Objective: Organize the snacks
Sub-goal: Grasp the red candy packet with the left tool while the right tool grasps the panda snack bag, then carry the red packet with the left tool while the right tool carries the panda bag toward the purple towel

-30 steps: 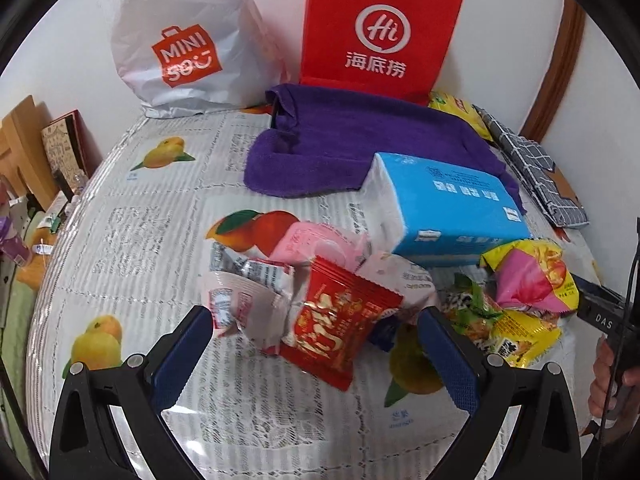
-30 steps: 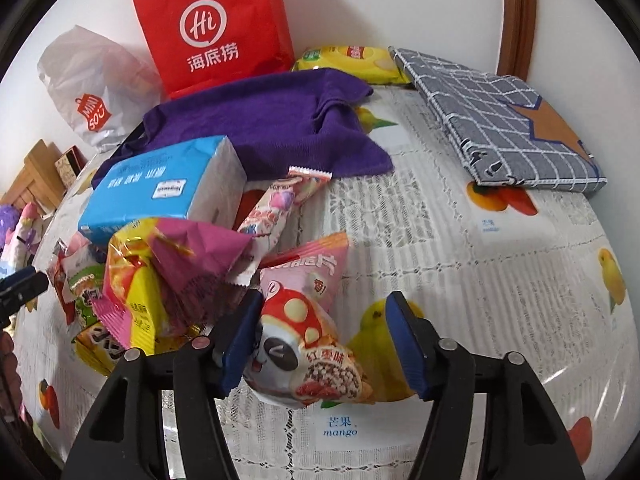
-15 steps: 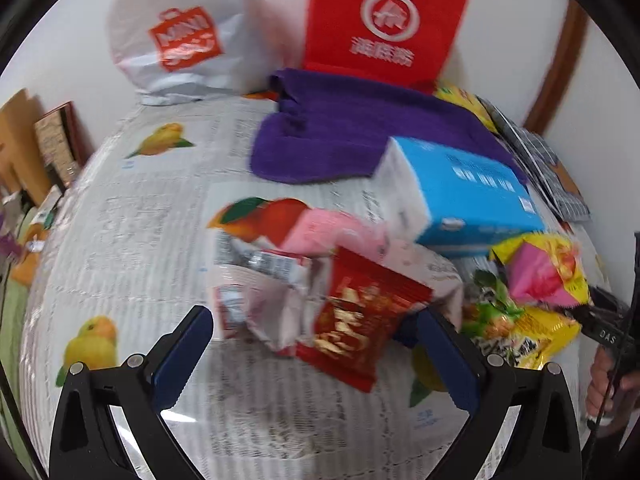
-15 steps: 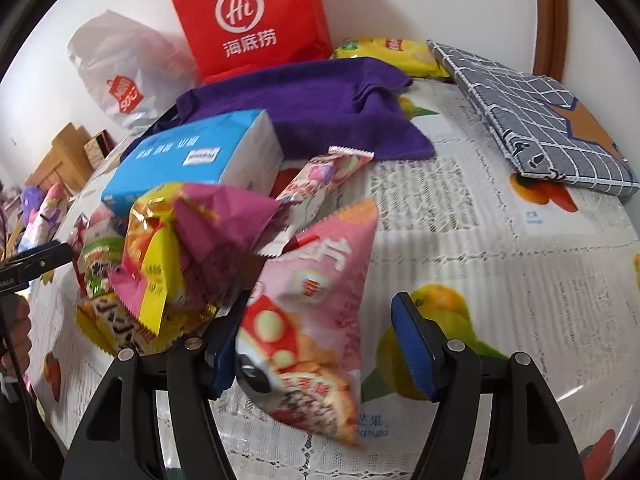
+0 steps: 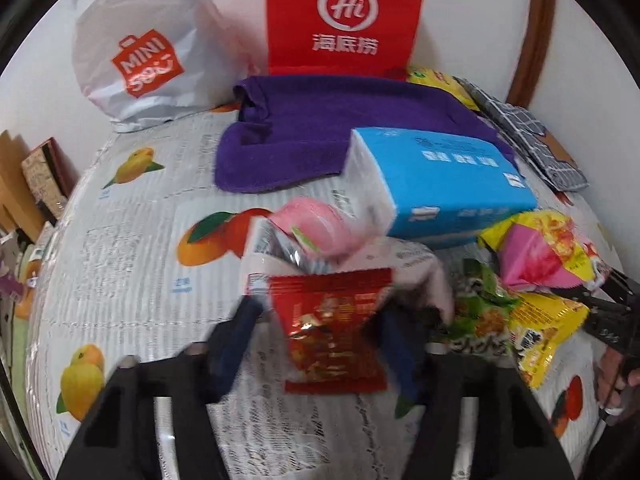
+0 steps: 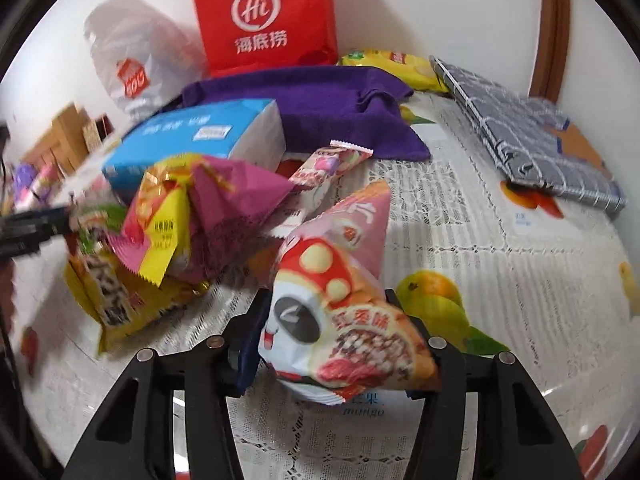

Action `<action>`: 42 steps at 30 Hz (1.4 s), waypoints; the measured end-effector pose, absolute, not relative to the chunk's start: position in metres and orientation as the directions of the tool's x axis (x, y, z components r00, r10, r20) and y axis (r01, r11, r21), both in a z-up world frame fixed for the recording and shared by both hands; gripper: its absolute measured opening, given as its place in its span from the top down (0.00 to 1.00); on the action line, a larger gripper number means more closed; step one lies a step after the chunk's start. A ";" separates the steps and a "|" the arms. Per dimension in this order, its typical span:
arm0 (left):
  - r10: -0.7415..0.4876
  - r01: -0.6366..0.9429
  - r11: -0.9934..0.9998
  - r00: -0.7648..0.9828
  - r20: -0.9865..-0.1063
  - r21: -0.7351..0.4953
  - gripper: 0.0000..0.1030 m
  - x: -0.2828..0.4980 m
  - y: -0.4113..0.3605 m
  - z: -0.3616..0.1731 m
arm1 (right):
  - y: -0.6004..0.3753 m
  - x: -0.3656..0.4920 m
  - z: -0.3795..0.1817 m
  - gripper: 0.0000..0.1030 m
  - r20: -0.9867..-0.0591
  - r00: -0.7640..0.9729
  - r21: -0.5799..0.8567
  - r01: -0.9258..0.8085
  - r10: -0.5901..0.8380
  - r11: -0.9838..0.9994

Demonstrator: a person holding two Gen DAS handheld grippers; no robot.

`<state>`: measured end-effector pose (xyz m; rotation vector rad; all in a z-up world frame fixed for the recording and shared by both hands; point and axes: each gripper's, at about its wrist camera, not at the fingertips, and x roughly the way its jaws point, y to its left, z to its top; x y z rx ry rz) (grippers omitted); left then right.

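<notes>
My left gripper [image 5: 320, 328] is shut on a red snack packet [image 5: 332, 328], held just above the fruit-print tablecloth [image 5: 132, 264]. Behind it lie a pink packet [image 5: 316, 228] and silver-white wrappers [image 5: 276, 248]. My right gripper [image 6: 332, 328] is shut on a pink mushroom-print snack bag [image 6: 340, 304], lifted off the cloth. A pile of snacks lies between the grippers: a pink-yellow bag [image 6: 208, 208], a yellow packet [image 6: 116, 300], a green packet [image 5: 480, 320] and a long pink bar [image 6: 328, 164].
A blue tissue pack [image 5: 440, 172] lies on a purple towel [image 5: 340, 128]. A red paper bag [image 5: 344, 16] and a white plastic bag [image 5: 148, 48] stand at the wall. A grey checked notebook [image 6: 532, 136] and a yellow chip bag [image 6: 396, 68] lie at the right.
Both grippers have closed: the left on the red packet, the right on the mushroom bag. The mushroom bag has been lifted off the cloth.
</notes>
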<state>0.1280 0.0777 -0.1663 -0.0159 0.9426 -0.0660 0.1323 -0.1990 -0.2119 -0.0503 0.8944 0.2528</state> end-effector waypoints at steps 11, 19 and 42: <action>-0.078 0.025 0.997 0.599 -0.797 -0.080 0.60 0.114 0.089 -0.159 | -0.213 0.128 -0.208 0.53 -0.774 0.592 0.145 -0.176 0.222 0.974; -0.103 -0.001 0.991 0.611 -0.785 -0.131 0.60 0.101 0.100 -0.151 | -0.221 0.110 -0.198 0.54 -0.756 0.616 0.163 -0.151 0.221 0.975; -0.165 0.029 0.980 0.674 -0.720 -0.198 0.61 0.053 0.080 -0.096 | -0.217 0.067 -0.144 0.54 -0.698 0.694 0.143 -0.104 0.175 0.984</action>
